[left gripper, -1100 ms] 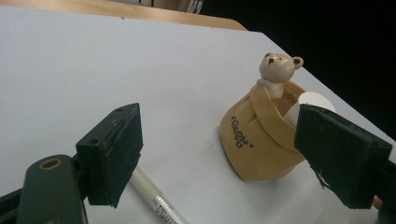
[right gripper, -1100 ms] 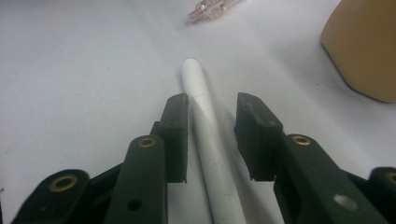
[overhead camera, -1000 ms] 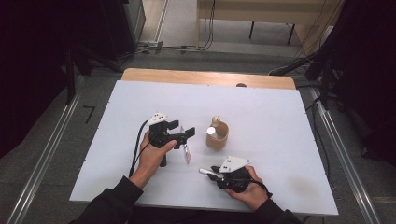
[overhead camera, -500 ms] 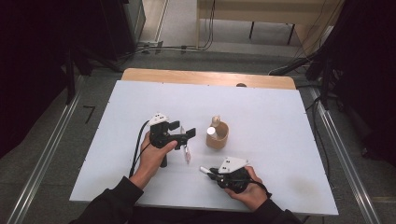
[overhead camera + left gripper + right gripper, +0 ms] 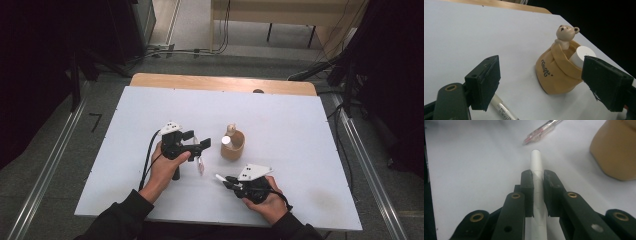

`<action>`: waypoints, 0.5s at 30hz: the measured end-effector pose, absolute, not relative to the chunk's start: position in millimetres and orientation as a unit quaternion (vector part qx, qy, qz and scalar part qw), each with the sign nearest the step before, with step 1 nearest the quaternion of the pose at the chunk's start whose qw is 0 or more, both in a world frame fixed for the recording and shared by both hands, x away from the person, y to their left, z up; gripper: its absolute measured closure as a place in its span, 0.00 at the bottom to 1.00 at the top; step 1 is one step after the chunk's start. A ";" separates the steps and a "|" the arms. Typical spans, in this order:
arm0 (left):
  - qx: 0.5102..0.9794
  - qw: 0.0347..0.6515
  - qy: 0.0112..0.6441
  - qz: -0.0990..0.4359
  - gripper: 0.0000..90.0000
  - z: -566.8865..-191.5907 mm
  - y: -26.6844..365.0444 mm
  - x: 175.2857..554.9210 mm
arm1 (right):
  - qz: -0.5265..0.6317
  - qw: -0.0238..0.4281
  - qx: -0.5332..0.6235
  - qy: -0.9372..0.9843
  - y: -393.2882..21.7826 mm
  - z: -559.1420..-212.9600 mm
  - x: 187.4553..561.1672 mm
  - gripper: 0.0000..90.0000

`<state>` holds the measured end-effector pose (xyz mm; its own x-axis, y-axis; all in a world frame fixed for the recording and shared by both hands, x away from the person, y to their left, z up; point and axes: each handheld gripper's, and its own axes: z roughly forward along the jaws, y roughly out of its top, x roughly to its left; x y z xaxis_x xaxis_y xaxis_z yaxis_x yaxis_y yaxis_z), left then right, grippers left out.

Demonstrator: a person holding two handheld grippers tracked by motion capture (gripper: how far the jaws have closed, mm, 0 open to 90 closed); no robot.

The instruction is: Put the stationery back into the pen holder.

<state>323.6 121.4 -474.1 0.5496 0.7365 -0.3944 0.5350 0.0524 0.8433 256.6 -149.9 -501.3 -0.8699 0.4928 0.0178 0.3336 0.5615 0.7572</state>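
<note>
White table (image 5: pixel 280 115), person's hands coming in from the near edge. Right gripper (image 5: pixel 223 180) sits low near the front of the table, jaws clamped on a white pen (image 5: pixel 537 172); in the right gripper view the pen runs straight out between the two black pads, its round end sticking out ahead of them. The jaws have just been closing, and the pen is between them. From above, just a short white tip (image 5: pixel 219 177) pokes out leftward from that gripper. Left gripper (image 5: pixel 541 82) is held left of a tan bear-shaped holder (image 5: pixel 233 145), jaws spread wide with nothing pressed between them; its own view looks through the gap at the holder (image 5: pixel 556 72), showing a small bear figure on the rim, dark lettering on the side and a white cylinder (image 5: pixel 584 56) standing inside. That view also catches a clear-barrelled pen (image 5: pixel 502 108) lying on the table under the left-hand jaw. The right gripper view shows a red-and-clear pen (image 5: pixel 541 131) lying farther off, and the holder's tan side at the right edge.
</note>
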 end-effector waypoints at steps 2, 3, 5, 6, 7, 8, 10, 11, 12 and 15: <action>0.682 0.557 0.465 0.089 0.19 -474.2 120.7 323.2 | 0.412 0.100 0.237 0.874 -152.4 -498.5 257.6 0.86; 0.683 0.557 0.465 0.088 0.19 -474.1 120.3 322.9 | 0.415 0.101 0.240 0.872 -153.5 -497.1 257.4 0.86; 0.682 0.559 0.464 0.085 0.19 -473.7 119.3 322.2 | 0.421 0.102 0.243 0.868 -155.5 -494.7 258.1 0.86; 0.683 0.559 0.463 0.084 0.19 -473.5 118.8 321.7 | 0.424 0.103 0.245 0.866 -156.2 -493.5 258.3 0.86; 0.683 0.560 0.462 0.081 0.19 -473.3 118.0 321.1 | 0.427 0.104 0.247 0.864 -156.9 -492.2 258.7 0.86; 0.684 0.560 0.461 0.081 0.19 -473.2 117.2 320.6 | 0.430 0.104 0.249 0.862 -157.9 -490.7 259.2 0.86; 0.687 0.559 0.458 0.077 0.19 -473.7 115.8 318.8 | 0.438 0.105 0.252 0.856 -159.7 -487.7 260.2 0.86; 0.689 0.557 0.458 0.075 0.19 -474.1 115.4 317.7 | 0.441 0.107 0.255 0.854 -160.9 -486.1 260.6 0.86; 0.690 0.557 0.456 0.072 0.19 -474.5 115.2 316.9 | 0.445 0.107 0.257 0.851 -162.3 -484.5 261.2 0.86; 0.691 0.559 0.454 0.067 0.19 -474.3 114.0 314.1 | 0.458 0.105 0.269 0.840 -166.3 -479.5 263.1 0.86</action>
